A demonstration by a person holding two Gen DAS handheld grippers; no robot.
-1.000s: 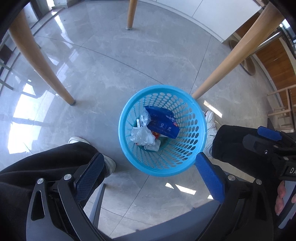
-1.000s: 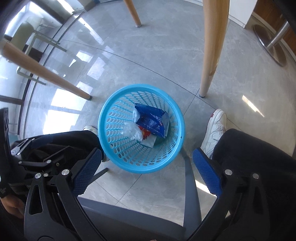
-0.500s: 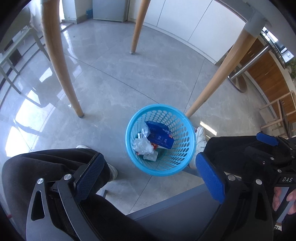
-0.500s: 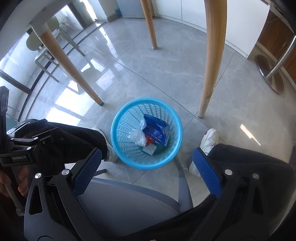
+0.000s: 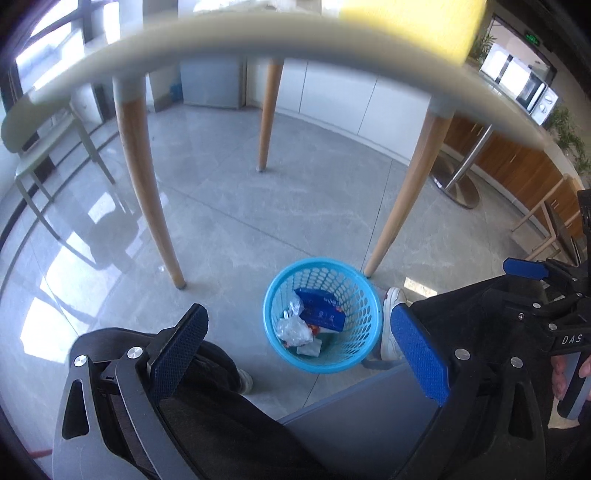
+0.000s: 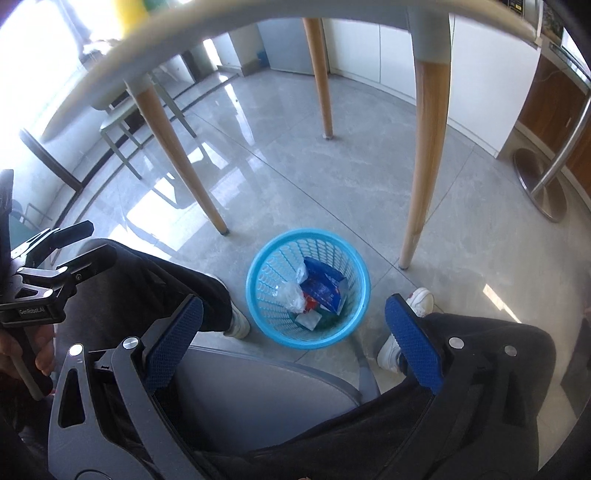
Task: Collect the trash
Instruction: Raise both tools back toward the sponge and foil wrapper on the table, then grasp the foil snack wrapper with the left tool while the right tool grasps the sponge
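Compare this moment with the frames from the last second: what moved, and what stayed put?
Both grippers rose up and away from the blue basket, which now looks smaller and farther below, with the table edge coming into view overhead. The left gripper and right gripper stayed open and empty; nothing was grasped or released. The basket, the blue packet and the clear plastic inside it did not move.

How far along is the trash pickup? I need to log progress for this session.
Done: the blue basket on the floor already holds a blue packet and crumpled clear plastic. In hand: nothing; the left hand-held gripper and right hand-held gripper are both open and empty, held well above the basket. Left: no loose trash shows on the floor; the table top is blurred, so I cannot judge it.
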